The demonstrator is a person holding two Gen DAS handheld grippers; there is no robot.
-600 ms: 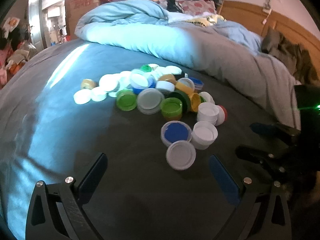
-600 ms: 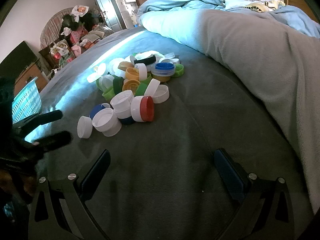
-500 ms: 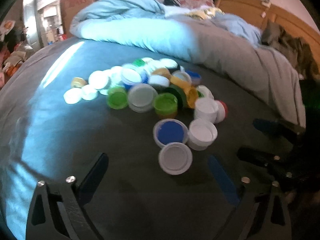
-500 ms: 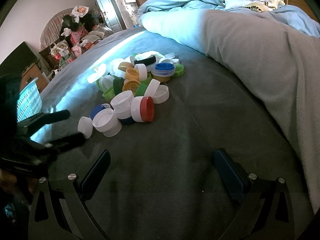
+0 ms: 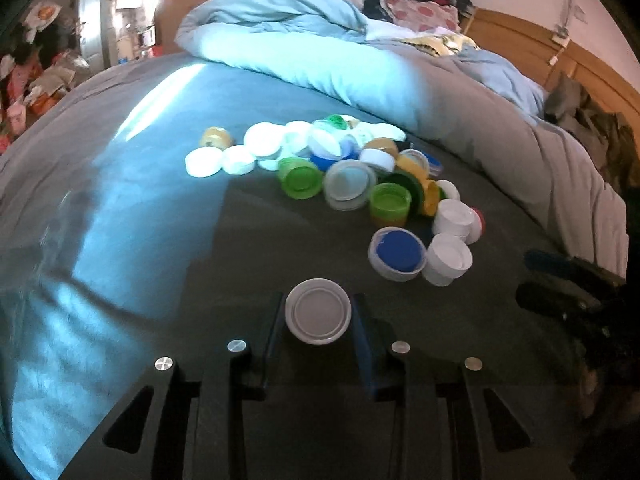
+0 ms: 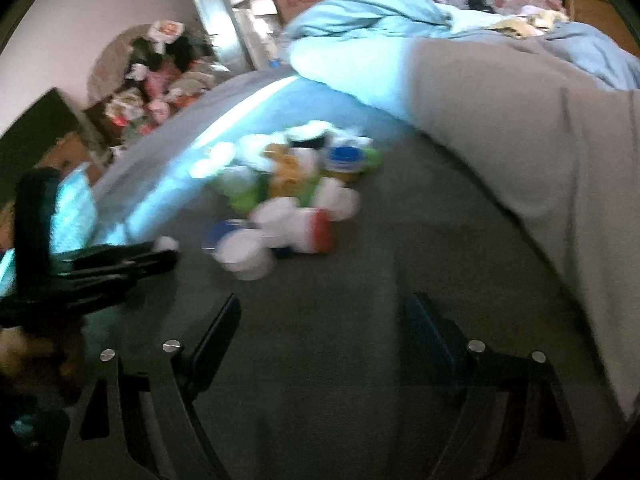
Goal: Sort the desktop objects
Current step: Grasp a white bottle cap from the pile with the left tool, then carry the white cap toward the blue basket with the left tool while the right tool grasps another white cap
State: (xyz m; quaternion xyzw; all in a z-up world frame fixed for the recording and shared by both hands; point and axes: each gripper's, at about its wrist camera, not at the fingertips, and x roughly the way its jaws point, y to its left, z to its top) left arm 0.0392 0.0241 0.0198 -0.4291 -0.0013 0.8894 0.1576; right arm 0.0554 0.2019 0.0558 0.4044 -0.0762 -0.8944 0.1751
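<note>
A pile of plastic bottle caps (image 5: 352, 176), white, green, yellow and blue, lies on the grey bed sheet (image 5: 160, 240). My left gripper (image 5: 318, 318) is shut on a white cap (image 5: 318, 311), held by its edges just in front of the pile. A blue-and-white cap (image 5: 397, 254) and a white cap (image 5: 448, 258) lie just beyond it. My right gripper (image 6: 320, 320) is open and empty, short of the same pile (image 6: 288, 200), which is blurred in the right wrist view. The left gripper also shows in the right wrist view (image 6: 160, 256).
A rolled light-blue and grey duvet (image 5: 320, 56) lies behind the pile. A wooden headboard (image 5: 560, 60) is at the far right. Boxes and clutter (image 6: 160, 72) stand beyond the bed's left edge. The right gripper shows at the right edge of the left wrist view (image 5: 560, 284).
My left gripper has closed on the near white cap, which lay loose between its open fingers before. The right wrist view has shifted and blurred, and its fingers have narrowed somewhat.
</note>
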